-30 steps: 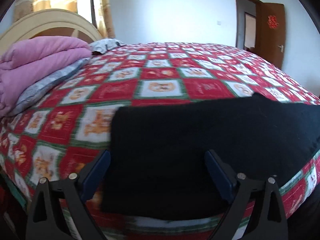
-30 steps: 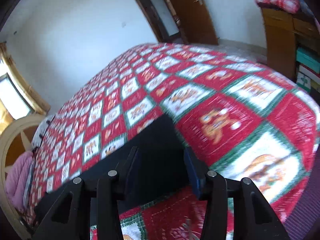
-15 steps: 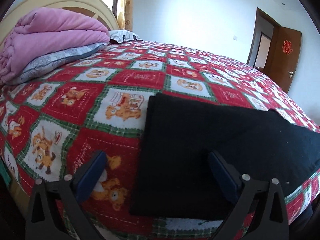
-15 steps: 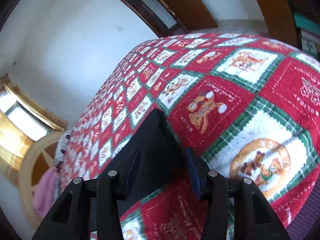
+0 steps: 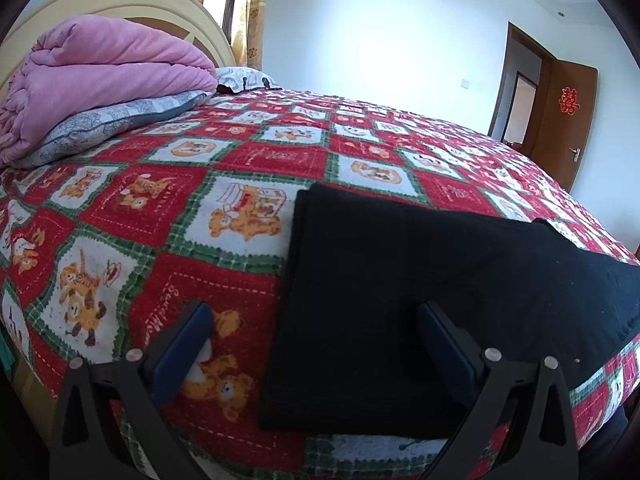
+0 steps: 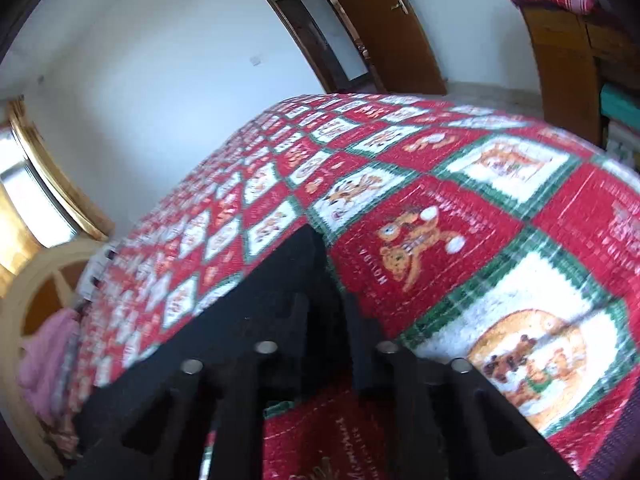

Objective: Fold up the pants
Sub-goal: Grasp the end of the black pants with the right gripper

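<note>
Two grippers at the near edge of a bed [image 5: 280, 160] where black pants [image 5: 400, 300] lie folded flat

Beyond the fingers of both grippers spreads the red, green and white quilt covering the bed, and far ahead of the left fingers sits a pink duvet [image 5: 100, 76] on a grey pillow [image 5: 112, 124]; the pants lie as a long dark band on the quilt, their short end between the left fingers and their far corner at the right fingers; the left gripper [image 5: 316, 344] is spread wide, one finger over the quilt, the other over the cloth, gripping nothing; the right gripper [image 6: 326, 312] has just been closing, its jaws now pinched on the pants corner [image 6: 308, 248], though blur hides the contact
</note>
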Action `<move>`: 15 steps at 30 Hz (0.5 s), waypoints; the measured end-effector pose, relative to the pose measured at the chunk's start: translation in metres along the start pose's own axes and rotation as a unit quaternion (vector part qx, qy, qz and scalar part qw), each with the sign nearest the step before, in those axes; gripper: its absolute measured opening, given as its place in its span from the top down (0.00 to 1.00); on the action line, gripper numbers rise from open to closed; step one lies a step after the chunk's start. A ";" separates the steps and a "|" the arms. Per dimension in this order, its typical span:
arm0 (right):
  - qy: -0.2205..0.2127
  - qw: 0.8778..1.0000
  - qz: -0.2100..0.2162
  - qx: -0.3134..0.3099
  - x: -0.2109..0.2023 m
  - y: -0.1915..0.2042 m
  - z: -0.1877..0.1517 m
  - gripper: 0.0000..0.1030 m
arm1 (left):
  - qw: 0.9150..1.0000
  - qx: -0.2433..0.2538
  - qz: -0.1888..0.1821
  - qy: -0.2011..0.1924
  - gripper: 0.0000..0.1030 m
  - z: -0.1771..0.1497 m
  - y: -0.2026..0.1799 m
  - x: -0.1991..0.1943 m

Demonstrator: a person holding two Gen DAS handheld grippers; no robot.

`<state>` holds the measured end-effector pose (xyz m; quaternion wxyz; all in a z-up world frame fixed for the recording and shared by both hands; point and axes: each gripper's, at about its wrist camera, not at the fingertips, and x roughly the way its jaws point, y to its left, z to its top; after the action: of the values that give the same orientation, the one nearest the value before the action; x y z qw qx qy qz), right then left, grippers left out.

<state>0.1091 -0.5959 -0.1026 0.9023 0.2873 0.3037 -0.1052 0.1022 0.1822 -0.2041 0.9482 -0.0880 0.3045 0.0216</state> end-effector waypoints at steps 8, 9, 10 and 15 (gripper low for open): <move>0.006 1.000 0.010 0.029 0.000 -0.006 0.001 0.88 | 1.000 -0.001 -0.003 -0.002 0.00 -0.002 0.000 -0.002; 0.009 0.999 0.010 0.032 0.000 -0.008 0.001 0.88 | 1.000 -0.001 -0.003 -0.002 0.00 -0.002 0.000 -0.001; 0.013 0.999 0.007 0.033 0.002 -0.008 0.001 0.87 | 1.000 -0.001 -0.003 -0.002 0.00 -0.002 0.000 -0.001; 0.014 1.000 -0.024 -0.006 0.006 0.004 -0.003 0.85 | 1.000 -0.001 -0.003 -0.002 0.00 -0.002 0.000 -0.001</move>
<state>0.1134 -0.5913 -0.1063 0.8969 0.2762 0.3233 -0.1212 0.1000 0.1820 -0.2048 0.9488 -0.0895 0.3025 0.0192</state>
